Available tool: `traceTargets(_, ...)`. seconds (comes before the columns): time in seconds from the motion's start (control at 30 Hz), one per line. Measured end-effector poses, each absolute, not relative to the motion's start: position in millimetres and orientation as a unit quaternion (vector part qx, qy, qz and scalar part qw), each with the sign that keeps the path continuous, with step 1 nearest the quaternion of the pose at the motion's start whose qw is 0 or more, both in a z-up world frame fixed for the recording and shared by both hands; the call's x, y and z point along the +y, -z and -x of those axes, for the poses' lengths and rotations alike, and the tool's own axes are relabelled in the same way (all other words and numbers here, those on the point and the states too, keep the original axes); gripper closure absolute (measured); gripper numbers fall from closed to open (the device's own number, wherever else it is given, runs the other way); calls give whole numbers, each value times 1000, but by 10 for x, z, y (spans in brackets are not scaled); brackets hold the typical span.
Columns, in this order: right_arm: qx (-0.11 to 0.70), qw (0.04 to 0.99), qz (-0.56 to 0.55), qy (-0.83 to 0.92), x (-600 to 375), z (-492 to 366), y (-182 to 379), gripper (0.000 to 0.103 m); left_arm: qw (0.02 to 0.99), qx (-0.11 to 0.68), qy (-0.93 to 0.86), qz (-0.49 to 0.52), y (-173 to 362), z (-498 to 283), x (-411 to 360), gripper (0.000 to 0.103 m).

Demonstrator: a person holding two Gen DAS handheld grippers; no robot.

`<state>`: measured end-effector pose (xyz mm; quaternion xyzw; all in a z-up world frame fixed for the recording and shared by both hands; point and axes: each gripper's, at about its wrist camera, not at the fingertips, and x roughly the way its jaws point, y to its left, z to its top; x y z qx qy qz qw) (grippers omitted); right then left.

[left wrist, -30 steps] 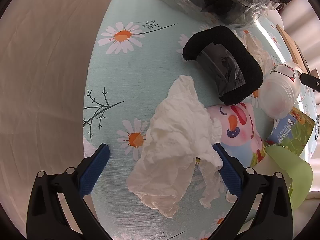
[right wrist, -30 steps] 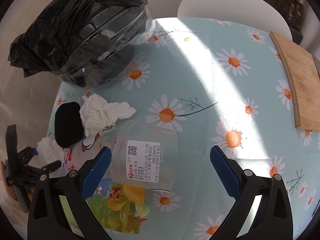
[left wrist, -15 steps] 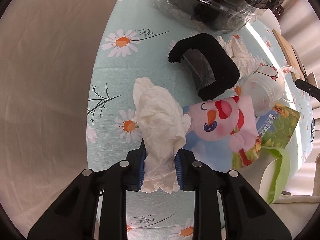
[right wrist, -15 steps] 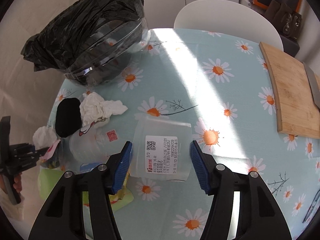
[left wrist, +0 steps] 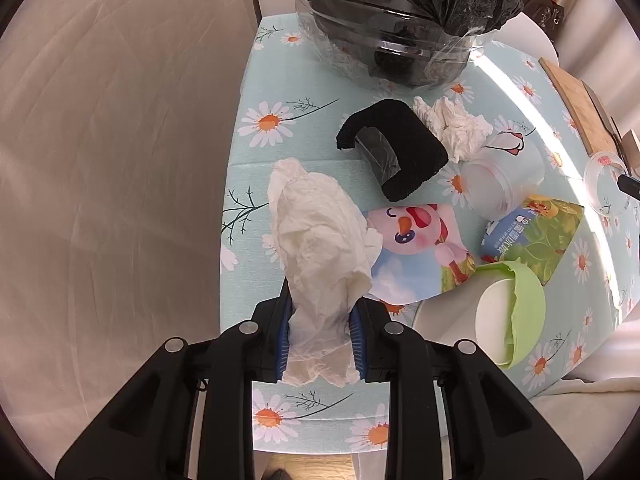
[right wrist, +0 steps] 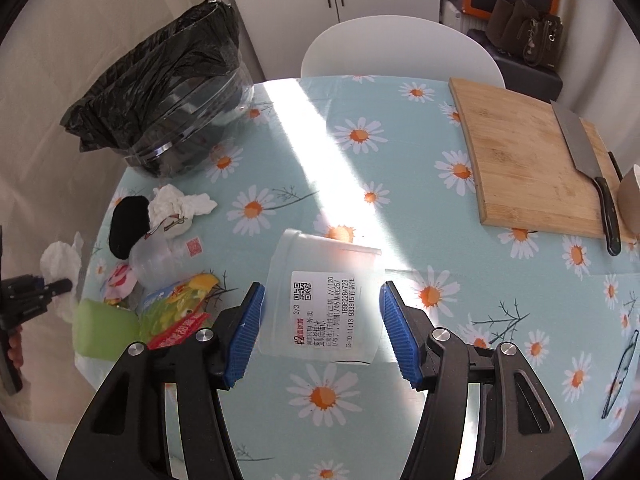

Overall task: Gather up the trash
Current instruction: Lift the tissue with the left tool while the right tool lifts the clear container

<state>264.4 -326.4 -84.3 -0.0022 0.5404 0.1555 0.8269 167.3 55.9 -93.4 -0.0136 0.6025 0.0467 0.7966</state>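
- Left gripper (left wrist: 320,340) clamped narrow on a crumpled white tissue (left wrist: 320,256), blue pads squeezing its lower end, the loose upper part sticking out ahead over the daisy tablecloth (left wrist: 280,80).
- Right gripper (right wrist: 320,332) closed to about half width around a clear plastic cup (right wrist: 324,300) lying on its side, printed label up; pads pressed to both walls, so held, by the look of it.
- Jaws on both sides just done closing, tissue in one, cup in the other.
- Next, probably: carry both to the bin with the black liner (right wrist: 160,108) at the table's far left corner, and release only once well over the open mouth.
- Worth going easy on the cup: thin translucent wall, likely to flex or pop out sideways under a hard squeeze. Better kept level, mouth away from the pads.
- Tissue soft, wrinkled, feather-light; could trail and snag the liner's rim, so lift high before crossing.
- Liner glossy, crinkled, draped over a clear ribbed tub; rim floppy, easy to knock inward.
- Left on the cloth: a second tissue wad (left wrist: 452,128), a black foam piece (left wrist: 400,152) curved around a dark film roll, a frosted jar (left wrist: 500,176), a cartoon-printed wrapper (left wrist: 416,248), a glossy green packet (left wrist: 536,236), a lime-green cup (left wrist: 508,320) on its side.
- Off to the right, a bamboo board (right wrist: 532,164) with a cleaver (right wrist: 580,152): no trash, best left alone.
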Motion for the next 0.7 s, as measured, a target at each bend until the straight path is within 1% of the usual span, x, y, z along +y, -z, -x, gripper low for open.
traceTargets(0.17, 527, 837, -6, -148, -3543, -2519, 763, 48, 803, 593, -59, 15, 776, -1537, 490, 77)
traceTargets(0.3, 516, 845, -14, -139, -3784, -2428, 708, 48, 806, 588, -69, -14, 640, -1466, 366, 77)
traceTargets(0.43, 502, 854, -22, -134, -3993, -2324, 632, 48, 813, 577, -74, -21, 493, -1418, 291, 77)
traceTargets(0.6, 476, 868, -6, -138, -4108, -2194, 455, 48, 816, 572, -86, -21, 379, -1385, 237, 77)
traceTargets(0.7, 455, 881, 23, -132, -4103, -2116, 288, 48, 817, 570, -86, -12, 315, -1386, 227, 77)
